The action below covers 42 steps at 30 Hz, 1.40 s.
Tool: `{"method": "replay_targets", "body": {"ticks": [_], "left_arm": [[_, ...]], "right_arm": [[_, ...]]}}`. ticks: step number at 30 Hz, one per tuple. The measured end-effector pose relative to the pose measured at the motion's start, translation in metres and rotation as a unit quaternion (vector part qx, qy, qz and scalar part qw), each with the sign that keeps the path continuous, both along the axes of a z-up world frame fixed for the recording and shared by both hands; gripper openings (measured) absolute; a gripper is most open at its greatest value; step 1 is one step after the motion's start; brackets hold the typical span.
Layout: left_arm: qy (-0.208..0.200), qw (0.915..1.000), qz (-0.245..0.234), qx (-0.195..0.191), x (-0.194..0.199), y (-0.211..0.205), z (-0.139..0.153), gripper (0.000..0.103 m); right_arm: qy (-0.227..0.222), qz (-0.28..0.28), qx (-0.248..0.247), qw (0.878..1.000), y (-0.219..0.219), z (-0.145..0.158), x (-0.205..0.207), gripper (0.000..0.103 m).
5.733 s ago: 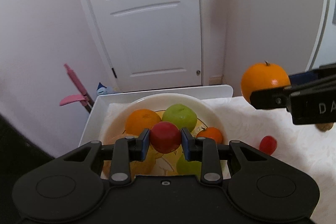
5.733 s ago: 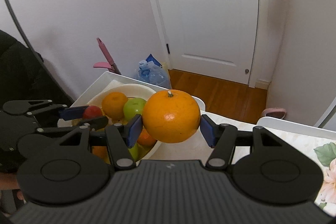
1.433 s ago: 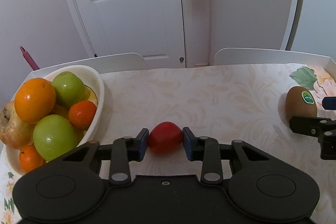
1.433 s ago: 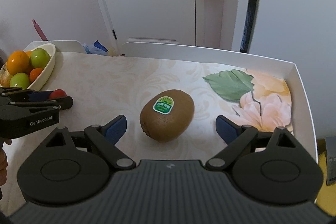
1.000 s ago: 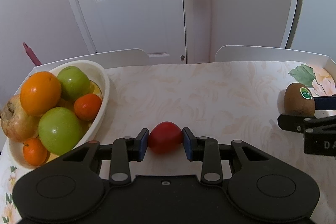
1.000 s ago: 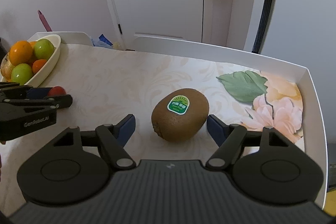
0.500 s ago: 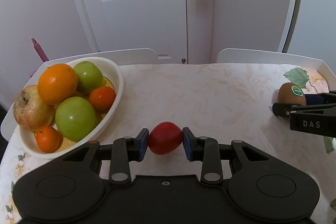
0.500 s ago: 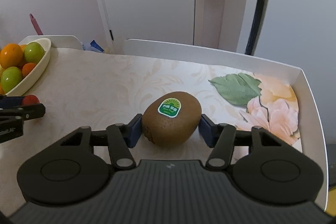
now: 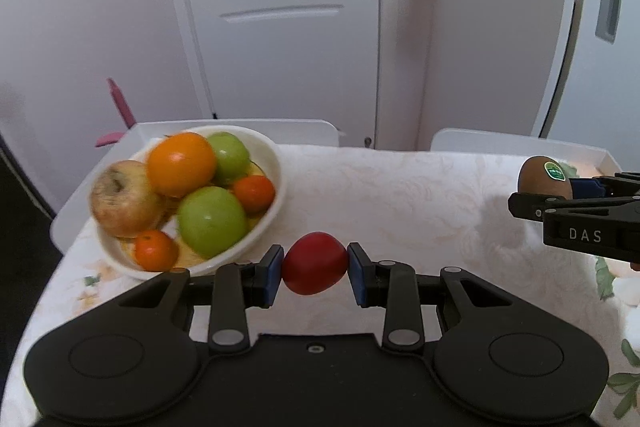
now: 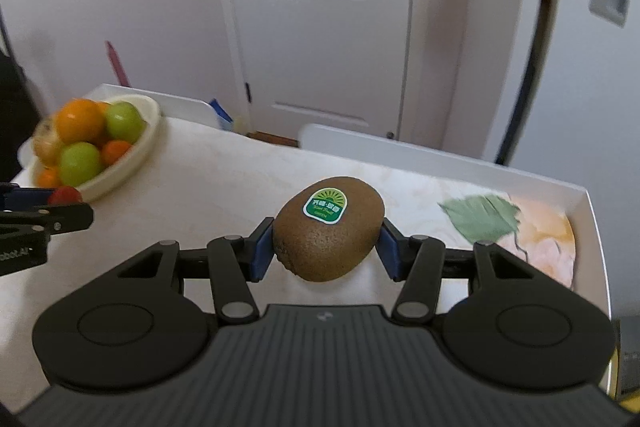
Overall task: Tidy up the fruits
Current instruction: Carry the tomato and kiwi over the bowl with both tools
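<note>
Lifted off the tabletop (image 10: pixel 224 187), the kiwi (image 10: pixel 328 227) sits in the closing right hand-held gripper (image 10: pixel 326 247); left hand-held gripper (image 9: pixel 315 271) clamps a red fruit (image 9: pixel 315 268); both remain unbowled, bowl (image 9: pixel 276 167) at ten o'clock.

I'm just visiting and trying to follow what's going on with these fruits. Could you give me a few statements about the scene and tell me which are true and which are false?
1. The left hand-held gripper holds a small red fruit. True.
2. The right hand-held gripper holds an orange. False: a brown kiwi with a green sticker sits between its pads, and the jaws are closing on it.
3. The white bowl holds green apples and oranges. True.
4. The kiwi lies in the bowl. False: it is in the right hand-held gripper, far from the bowl, over the table.
5. The door behind the table stands wide open. False: it looks closed.
</note>
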<state>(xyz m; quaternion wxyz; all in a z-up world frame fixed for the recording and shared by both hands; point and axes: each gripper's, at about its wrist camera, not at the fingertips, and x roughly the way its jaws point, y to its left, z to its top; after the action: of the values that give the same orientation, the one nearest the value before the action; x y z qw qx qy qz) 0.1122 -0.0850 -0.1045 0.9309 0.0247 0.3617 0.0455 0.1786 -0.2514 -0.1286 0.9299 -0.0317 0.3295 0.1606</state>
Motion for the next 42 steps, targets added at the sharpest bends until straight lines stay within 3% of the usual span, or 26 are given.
{"method": "replay_targets", "body": {"ticks": [8, 17, 29, 38, 39, 42], "left_arm": [[-0.024, 0.9993, 0.03, 0.002, -0.021, 0.028, 0.03, 0.038], [-0.03, 0.9989, 0.033, 0.016, -0.02, 0.079, 0.047, 0.038], [-0.005, 0.9997, -0.012, 0.019, 0.014, 0.119, 0.03, 0.038], [0.014, 0.9978, -0.055, 0.035, 0.033, 0.125, 0.011, 0.039], [0.014, 0.9976, -0.06, 0.033, 0.034, 0.127, 0.011, 0.04], [0.007, 0.9971, -0.07, 0.028, 0.034, 0.131, 0.011, 0.065]], "right_arm": [[-0.028, 0.048, 0.019, 0.998, 0.035, 0.041, -0.019, 0.068], [-0.024, 0.069, 0.037, 0.997, 0.092, 0.069, -0.027, 0.068], [-0.014, 0.055, 0.032, 0.998, 0.157, 0.074, -0.02, 0.068], [-0.002, 0.021, 0.031, 0.999, 0.175, 0.065, -0.007, 0.068], [-0.003, 0.018, 0.03, 0.999, 0.176, 0.064, -0.008, 0.068], [-0.001, 0.009, 0.031, 0.999, 0.18, 0.062, -0.007, 0.068]]}}
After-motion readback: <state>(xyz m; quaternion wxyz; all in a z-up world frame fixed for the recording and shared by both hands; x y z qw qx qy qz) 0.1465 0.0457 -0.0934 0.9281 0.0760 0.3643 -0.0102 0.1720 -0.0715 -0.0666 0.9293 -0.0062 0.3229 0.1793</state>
